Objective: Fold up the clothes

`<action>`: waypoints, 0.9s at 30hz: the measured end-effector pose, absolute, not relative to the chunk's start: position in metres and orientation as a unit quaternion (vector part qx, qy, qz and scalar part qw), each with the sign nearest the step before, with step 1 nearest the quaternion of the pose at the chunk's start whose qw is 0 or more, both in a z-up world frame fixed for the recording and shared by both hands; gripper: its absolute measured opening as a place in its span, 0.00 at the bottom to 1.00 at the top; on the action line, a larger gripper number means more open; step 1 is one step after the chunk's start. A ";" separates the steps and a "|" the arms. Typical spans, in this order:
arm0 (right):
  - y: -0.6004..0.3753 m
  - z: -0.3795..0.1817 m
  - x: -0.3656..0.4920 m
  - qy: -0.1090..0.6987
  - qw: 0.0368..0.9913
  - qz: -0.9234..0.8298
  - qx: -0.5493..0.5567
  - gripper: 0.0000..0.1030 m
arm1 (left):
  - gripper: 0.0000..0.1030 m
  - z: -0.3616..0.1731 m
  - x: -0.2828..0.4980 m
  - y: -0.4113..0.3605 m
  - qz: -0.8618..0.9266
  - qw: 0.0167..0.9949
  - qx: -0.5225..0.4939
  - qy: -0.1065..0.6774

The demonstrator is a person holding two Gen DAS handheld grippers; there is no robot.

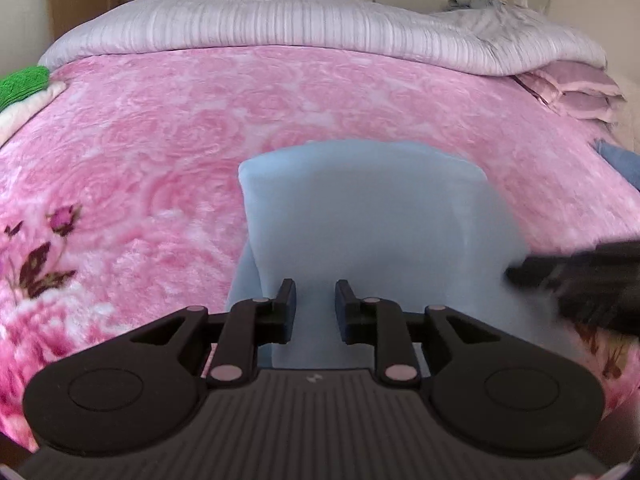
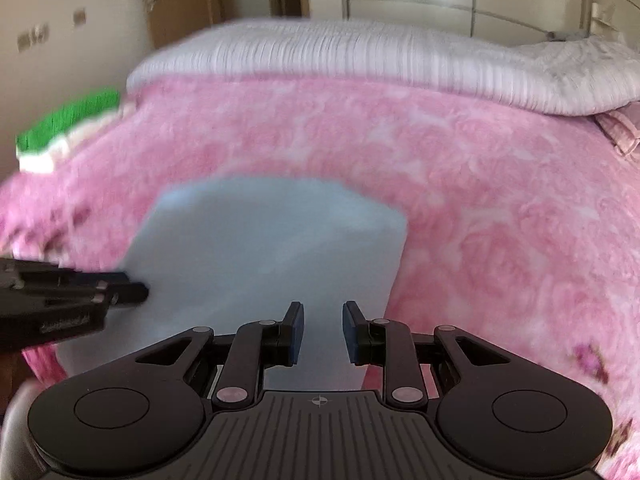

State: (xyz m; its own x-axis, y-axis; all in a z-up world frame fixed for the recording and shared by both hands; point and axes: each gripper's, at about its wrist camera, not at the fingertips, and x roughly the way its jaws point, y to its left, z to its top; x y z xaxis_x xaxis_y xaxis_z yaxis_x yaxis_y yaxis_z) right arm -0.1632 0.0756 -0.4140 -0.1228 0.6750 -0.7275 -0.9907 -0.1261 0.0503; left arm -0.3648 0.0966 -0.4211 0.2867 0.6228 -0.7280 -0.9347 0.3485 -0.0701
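Observation:
A pale blue garment (image 1: pixel 360 208) (image 2: pixel 260 240) lies folded into a rectangle on the pink floral blanket (image 1: pixel 160 140) (image 2: pixel 480 200), with a lower layer peeking out along its left side. My left gripper (image 1: pixel 316 290) hovers over the garment's near edge. Its jaws stand apart and the blue cloth shows through the gap. My right gripper (image 2: pixel 323 312) is over the near right part of the garment, also open with nothing pinched. Each gripper shows blurred in the other's view: the right gripper (image 1: pixel 516 270) at the right side, the left gripper (image 2: pixel 136 286) at the left.
A rolled lilac striped quilt (image 1: pixel 280 20) (image 2: pixel 360 60) runs along the far side of the bed. A green and white folded item (image 1: pixel 24 84) (image 2: pixel 68 120) sits at the far left corner. Pink pillows (image 1: pixel 572 92) and another blue cloth (image 1: pixel 620 160) lie at the right.

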 end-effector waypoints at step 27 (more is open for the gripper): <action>-0.090 -0.404 -0.180 0.360 0.627 0.639 -0.263 0.52 | 0.38 -0.396 -0.366 -0.075 0.537 0.735 -0.209 0.358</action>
